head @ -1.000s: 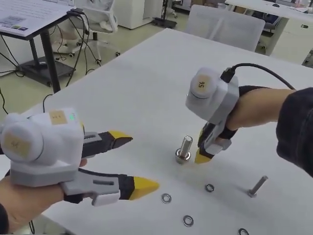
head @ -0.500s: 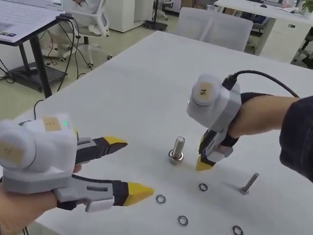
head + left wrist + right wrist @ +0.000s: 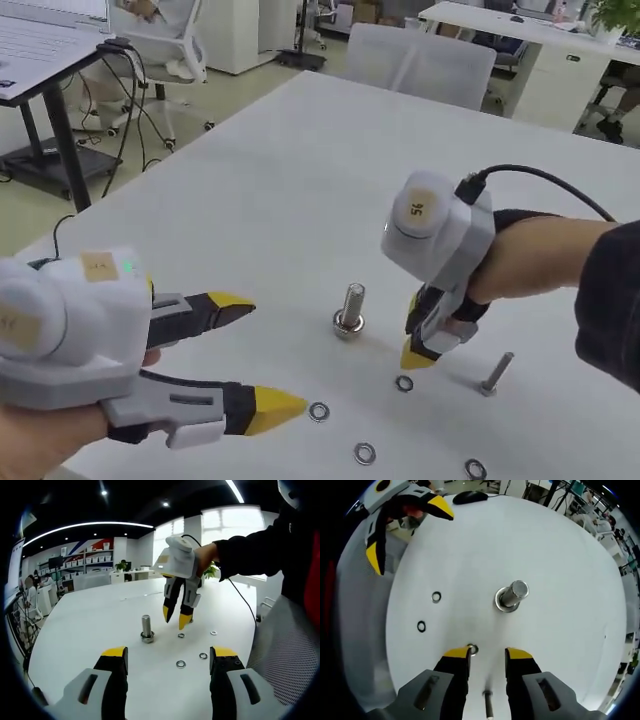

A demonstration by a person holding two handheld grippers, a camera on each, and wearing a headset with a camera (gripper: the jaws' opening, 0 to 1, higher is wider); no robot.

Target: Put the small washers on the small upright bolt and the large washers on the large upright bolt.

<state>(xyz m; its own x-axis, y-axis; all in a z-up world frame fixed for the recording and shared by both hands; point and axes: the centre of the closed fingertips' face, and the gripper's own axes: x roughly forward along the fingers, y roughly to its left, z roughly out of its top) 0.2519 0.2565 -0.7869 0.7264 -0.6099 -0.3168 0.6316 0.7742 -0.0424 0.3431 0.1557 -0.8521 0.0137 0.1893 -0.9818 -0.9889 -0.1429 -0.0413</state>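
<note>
Both tongs are spread and hold nothing: the right tongs [image 3: 488,654] hang tips-down just beside the large upright bolt [image 3: 350,310], jaws a little apart, with the nearest washer [image 3: 472,649] lying on the table [image 3: 300,180] at one jaw's tip, while the left tongs [image 3: 168,655] hover wide open, well out from that bolt on the person's side and aimed roughly toward it. Beyond the nearest washer, a second washer [image 3: 318,411], a third washer [image 3: 365,453] and a fourth washer [image 3: 475,468] lie flat and loose, all farther from the large bolt and all on its near side; which are small and which large I cannot tell. The large bolt stands with its long axis vertical, threaded end up and head down on the table; the ring at its foot may be its head or a washer already dropped on, and the pictures do not settle that. The small bolt [image 3: 495,373] is not upright: it lies on its side past the right tongs from the large bolt, long axis flat on the table and slanting away from the person. By my reading the task is hardly begun: four washers remain to be threaded, and the small bolt would need standing up first
</note>
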